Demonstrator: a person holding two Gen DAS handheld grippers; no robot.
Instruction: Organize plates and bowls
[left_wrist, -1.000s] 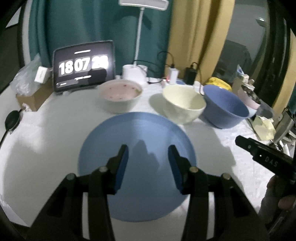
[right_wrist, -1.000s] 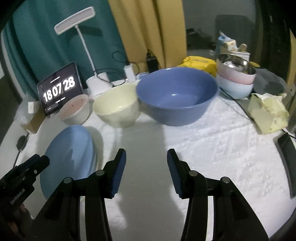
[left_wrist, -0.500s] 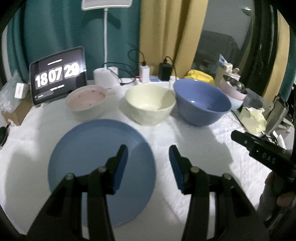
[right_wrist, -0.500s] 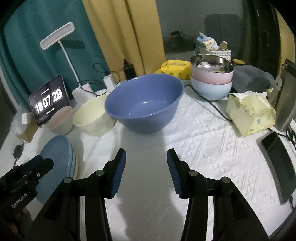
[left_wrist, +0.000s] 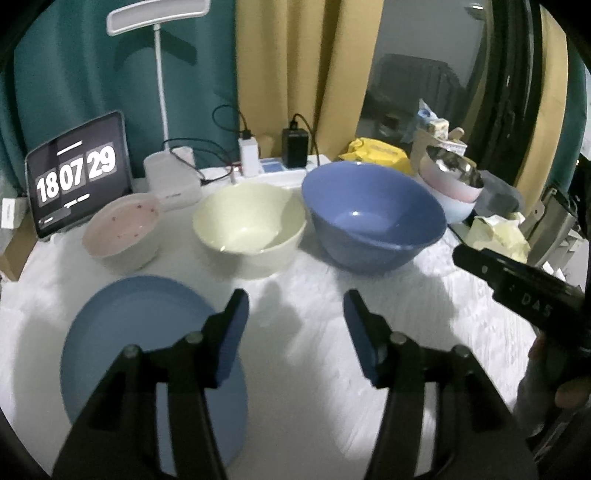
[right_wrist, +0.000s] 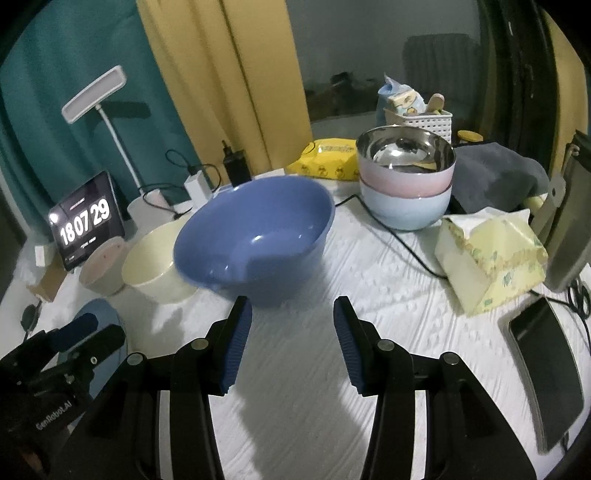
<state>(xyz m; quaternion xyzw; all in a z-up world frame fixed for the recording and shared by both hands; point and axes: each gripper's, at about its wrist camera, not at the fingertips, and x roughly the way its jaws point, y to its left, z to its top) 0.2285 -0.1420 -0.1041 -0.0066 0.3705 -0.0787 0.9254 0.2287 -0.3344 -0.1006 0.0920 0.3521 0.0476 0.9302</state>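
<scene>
A flat blue plate (left_wrist: 147, 332) lies at the lower left of the left wrist view, on the white textured cloth of the counter (left_wrist: 314, 350). Above it, across the middle of the frame, three bowls stand in a row: a pale pink bowl (left_wrist: 122, 232) with small dark specks inside, a glossy cream bowl (left_wrist: 249, 227), and a larger, deep blue bowl (left_wrist: 373, 218). At the upper right of the right wrist view, a shiny steel-lined pink bowl (right_wrist: 405, 166) sits nested in a light blue bowl (right_wrist: 404, 210). The left gripper (left_wrist: 295, 332) hangs over bare cloth just right of the plate, its jaws opening with nothing between them. The right gripper (right_wrist: 292, 336) has its jaws partly apart and empty, below the deep blue bowl. A tablet clock (left_wrist: 77, 173) at left reads 18 07 29.
</scene>
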